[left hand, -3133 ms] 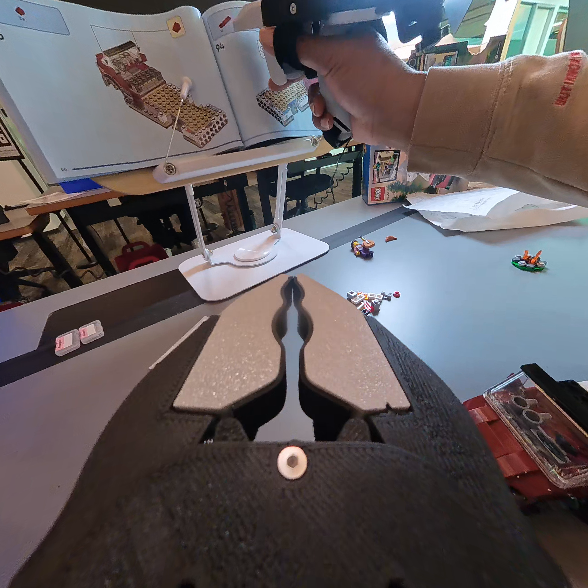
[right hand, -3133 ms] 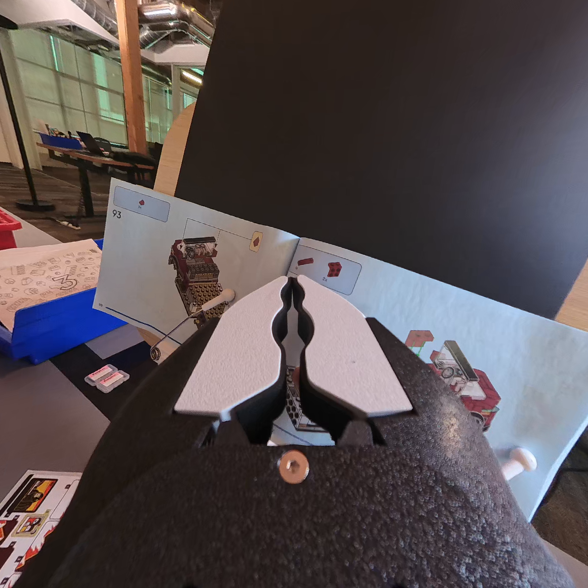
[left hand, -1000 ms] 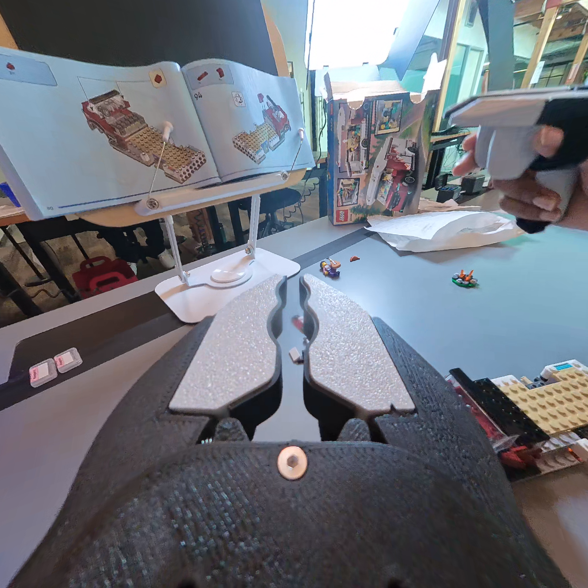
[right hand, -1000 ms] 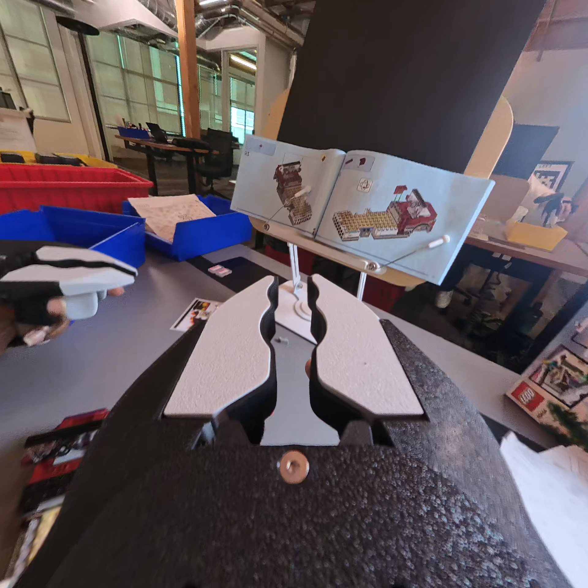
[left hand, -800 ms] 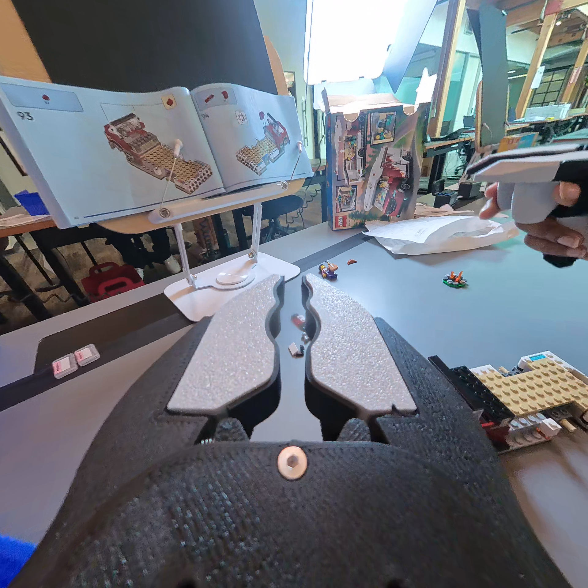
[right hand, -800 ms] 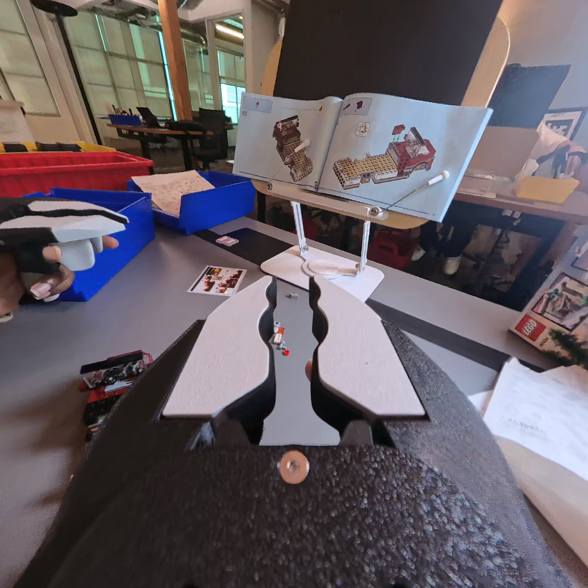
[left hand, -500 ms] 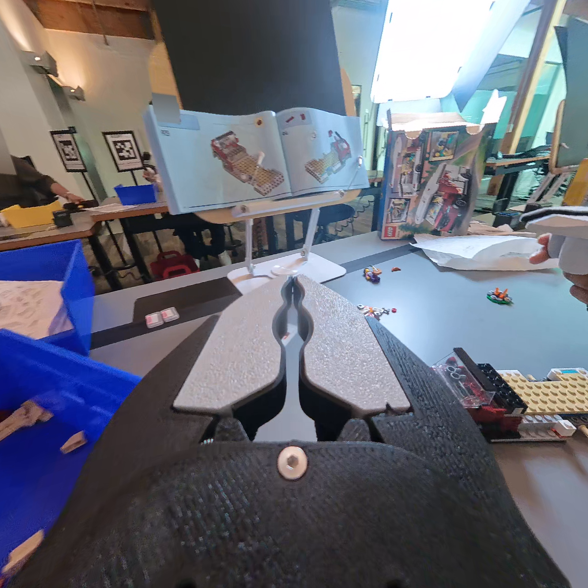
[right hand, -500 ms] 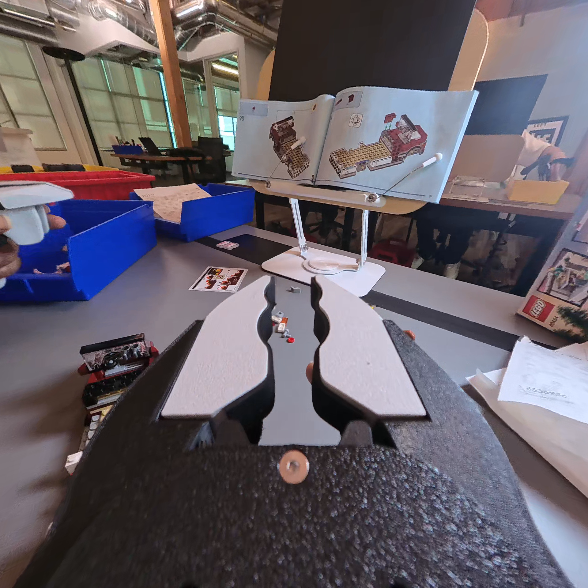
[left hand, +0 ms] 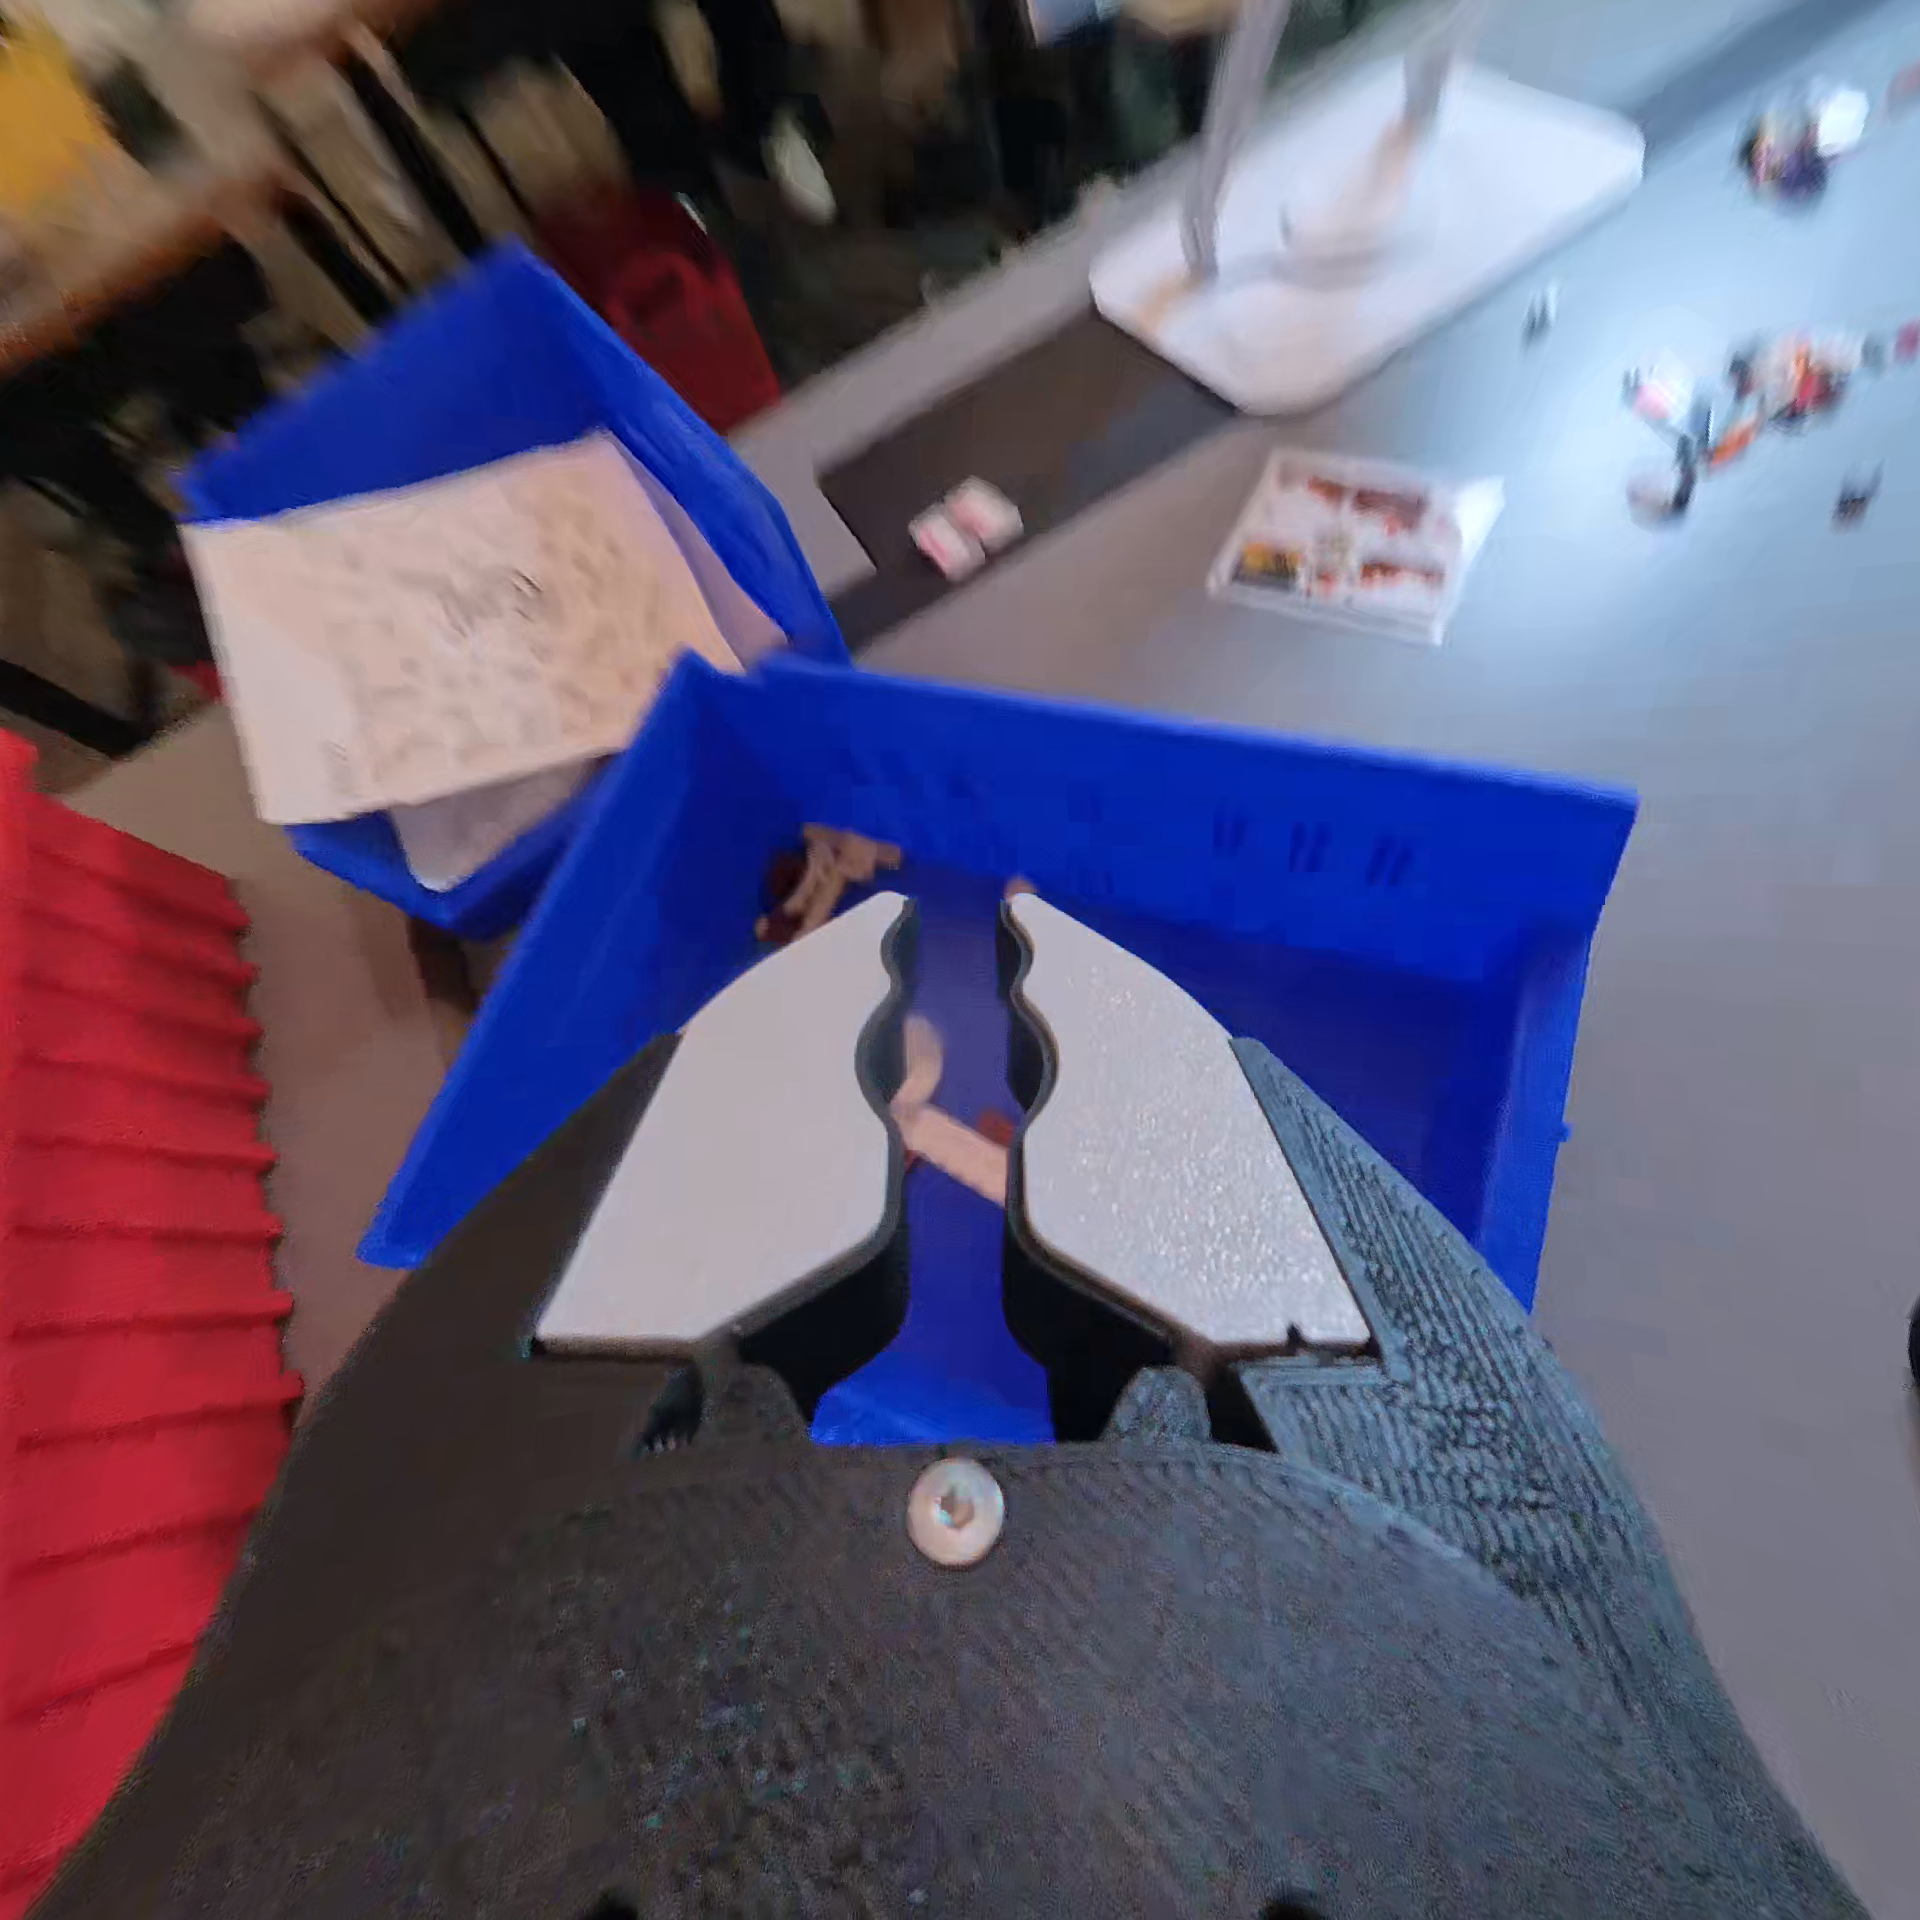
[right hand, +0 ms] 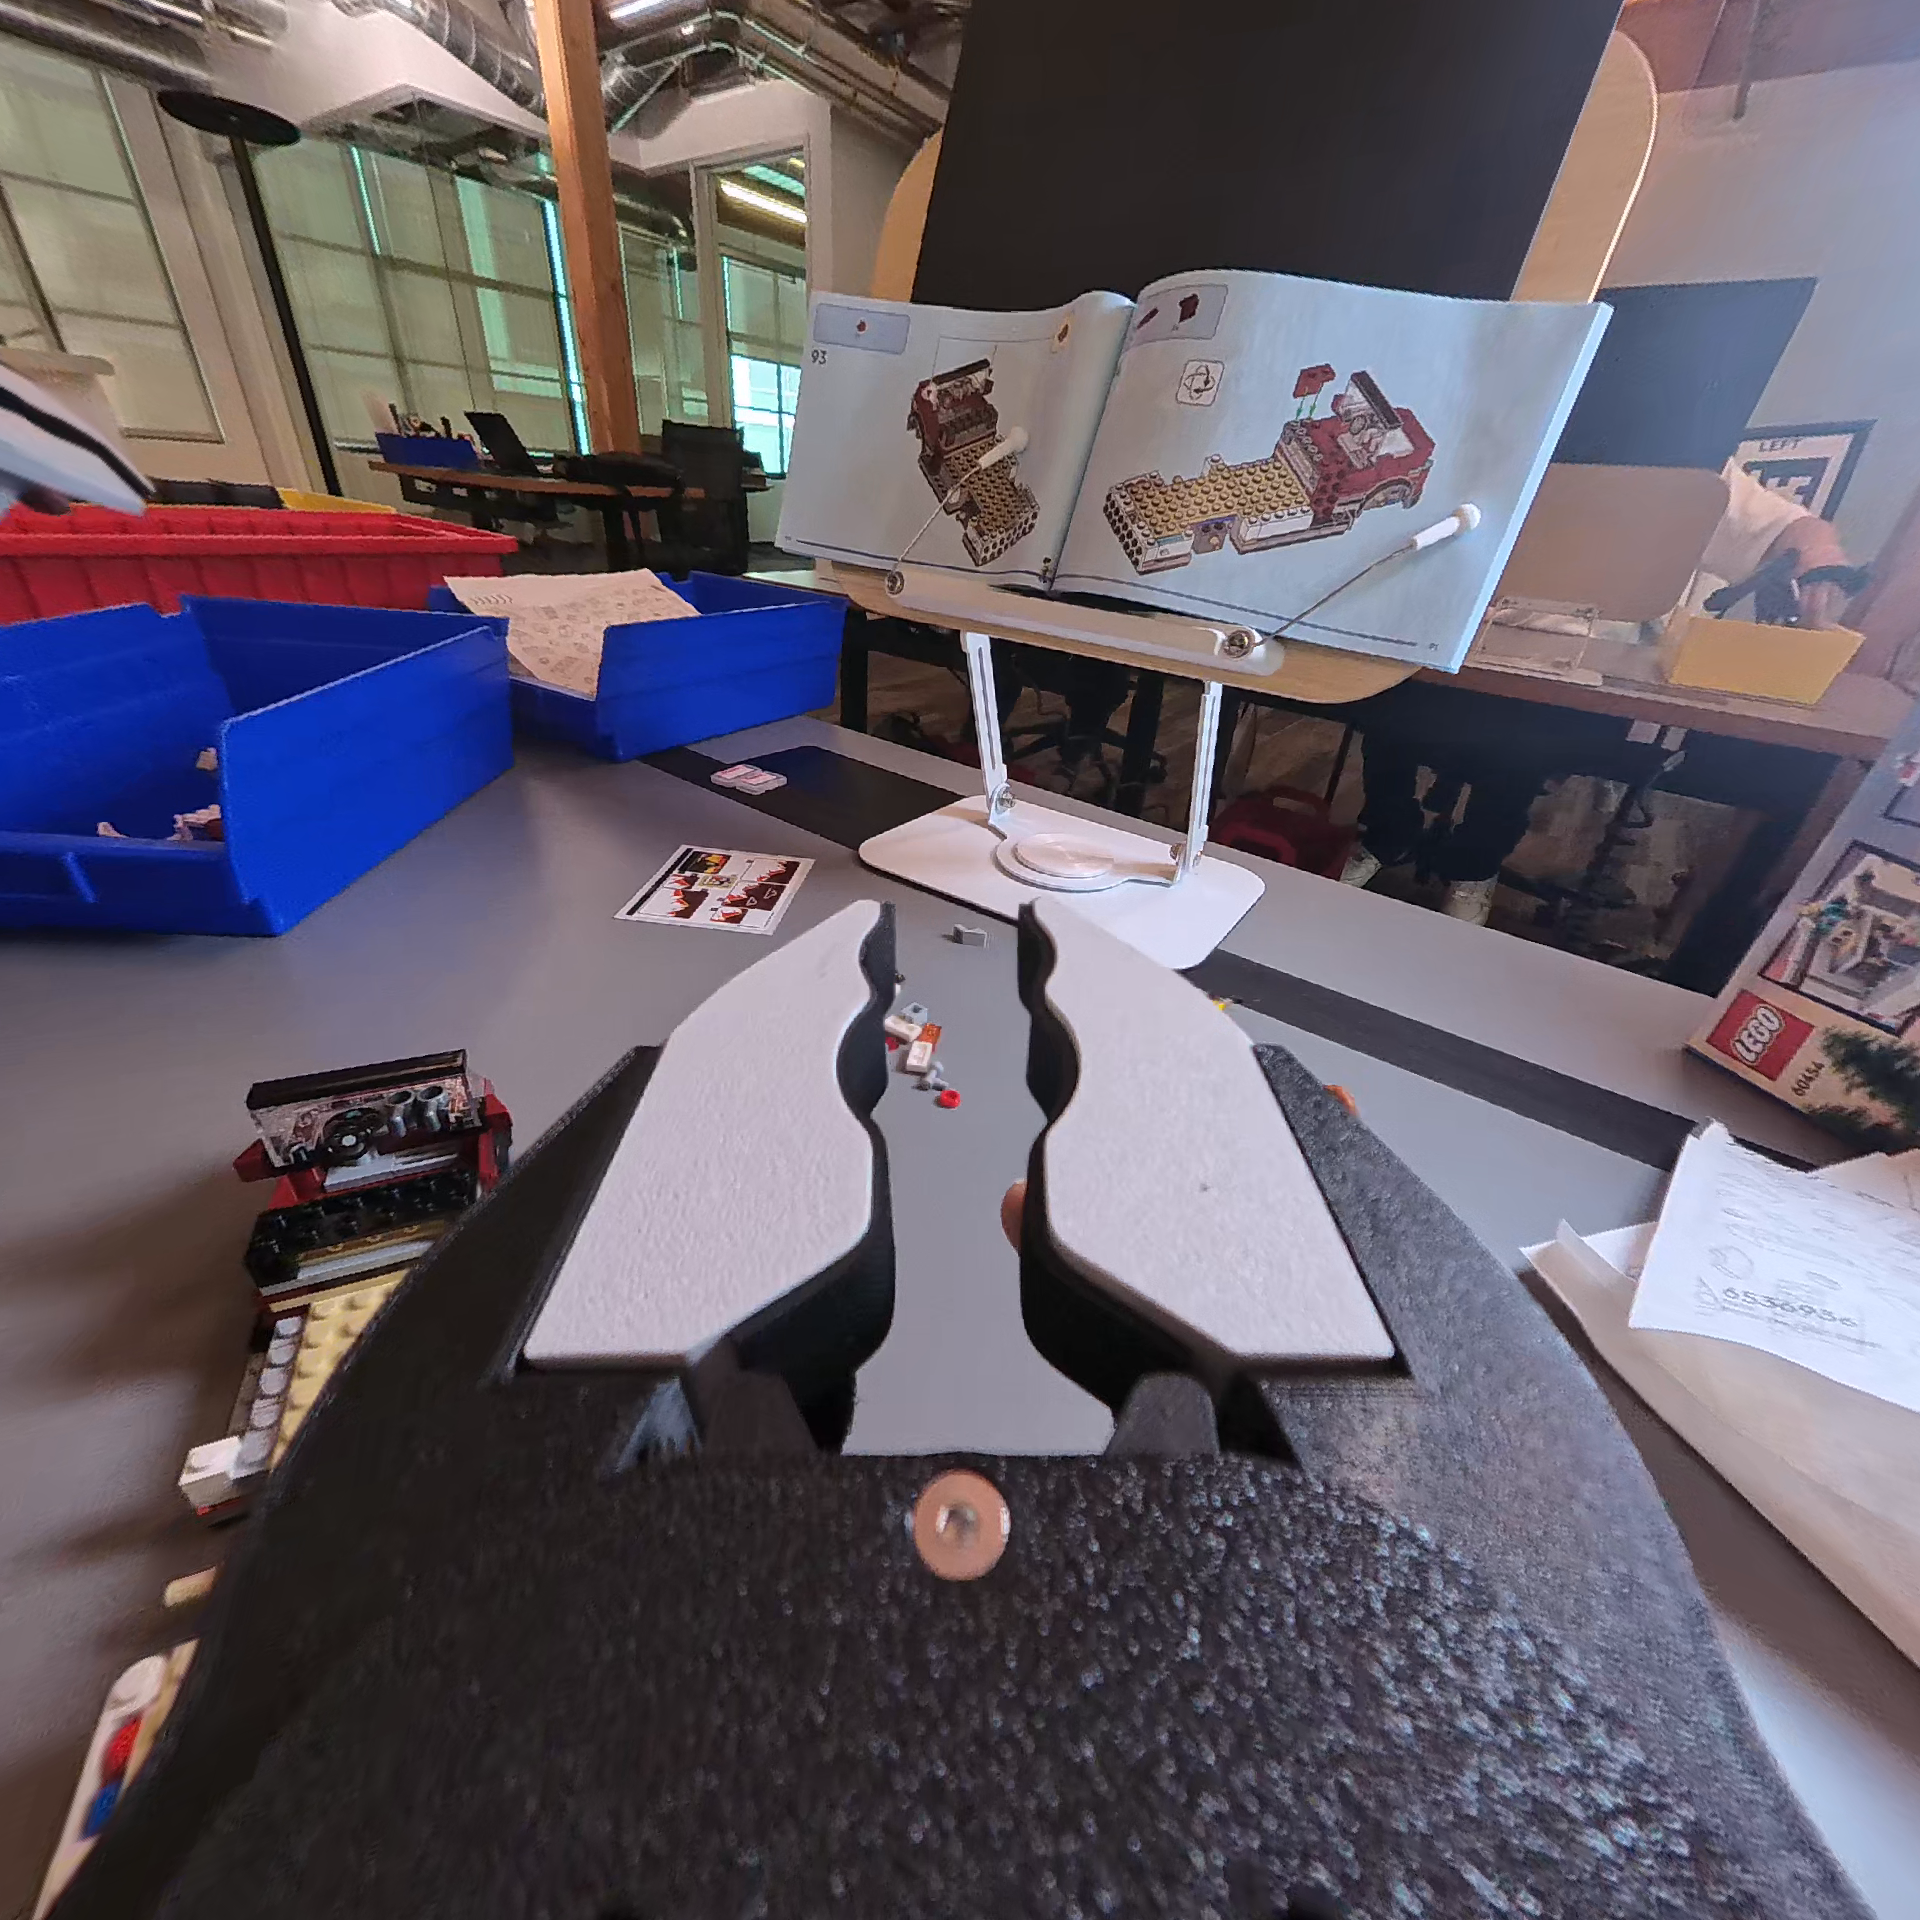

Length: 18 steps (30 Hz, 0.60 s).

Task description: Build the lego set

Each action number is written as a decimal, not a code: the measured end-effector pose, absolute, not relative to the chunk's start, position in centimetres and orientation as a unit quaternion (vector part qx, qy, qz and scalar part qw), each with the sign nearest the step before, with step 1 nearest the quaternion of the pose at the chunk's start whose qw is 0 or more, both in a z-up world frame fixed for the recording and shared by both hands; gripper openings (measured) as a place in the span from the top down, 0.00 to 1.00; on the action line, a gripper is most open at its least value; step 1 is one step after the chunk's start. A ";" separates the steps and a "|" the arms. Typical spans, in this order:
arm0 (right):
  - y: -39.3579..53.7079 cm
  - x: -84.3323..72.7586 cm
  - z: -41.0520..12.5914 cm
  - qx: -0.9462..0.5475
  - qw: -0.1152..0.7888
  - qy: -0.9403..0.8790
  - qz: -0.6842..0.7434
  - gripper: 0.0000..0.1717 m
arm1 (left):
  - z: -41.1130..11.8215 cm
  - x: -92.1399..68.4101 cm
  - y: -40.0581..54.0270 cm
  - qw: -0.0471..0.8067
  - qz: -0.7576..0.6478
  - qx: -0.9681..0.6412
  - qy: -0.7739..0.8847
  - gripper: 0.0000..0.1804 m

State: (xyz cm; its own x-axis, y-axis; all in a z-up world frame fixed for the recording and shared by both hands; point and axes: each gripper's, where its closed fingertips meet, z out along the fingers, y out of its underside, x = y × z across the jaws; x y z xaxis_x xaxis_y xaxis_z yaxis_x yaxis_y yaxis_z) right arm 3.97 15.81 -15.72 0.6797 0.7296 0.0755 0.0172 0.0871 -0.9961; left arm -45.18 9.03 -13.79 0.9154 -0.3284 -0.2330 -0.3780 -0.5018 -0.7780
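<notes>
My left gripper [left hand: 958, 909] is open and empty. It hangs over the near blue bin [left hand: 1247, 769], with the bin floor showing between its fingers. Tan and dark red bricks [left hand: 831, 873] lie in the bin's far corner, and a tan piece [left hand: 951, 1138] lies below the gap, untouched. This view is blurred by motion. My right gripper [right hand: 951, 914] is open and empty above the grey table [right hand: 436, 987]. A cluster of small loose bricks [right hand: 920, 1044] lies on the table between its fingers. A partly built dark red and tan model [right hand: 364, 1143] stands to its left.
An open instruction booklet [right hand: 1195, 457] sits on a white stand [right hand: 1070, 873] behind the bricks. A sticker sheet [right hand: 717, 885], two blue bins [right hand: 312, 748] [right hand: 675, 665] and a red bin [right hand: 239, 561] are at the left. A set box [right hand: 1829, 997] and papers [right hand: 1766, 1309] are at the right. One gripper's finger ends stand about 50 centimeters off the other's. My left gripper is the nearer one to the tan piece [left hand: 951, 1138]: about 15 centimeters, against 55 centimeters.
My left gripper swung left and tipped down from the table's middle to over the blue bin. Its fingers were shut half a second ago and now stand apart. The right gripper stayed nearly still.
</notes>
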 end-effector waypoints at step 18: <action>17.0 4.1 -16.8 -0.631 0.672 -0.301 0.244 0.87 | -29.5 -47.7 7.0 0.009 -0.005 -0.881 0.472 0.75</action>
State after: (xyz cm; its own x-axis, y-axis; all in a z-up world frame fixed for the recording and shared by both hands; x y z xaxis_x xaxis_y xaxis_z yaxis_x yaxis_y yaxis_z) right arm 4.09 17.01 -16.84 0.6989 0.7087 0.0963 0.0522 0.0838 -0.9951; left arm -47.67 7.03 -29.49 0.5536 -0.8328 0.0006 -0.8326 -0.5535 -0.0216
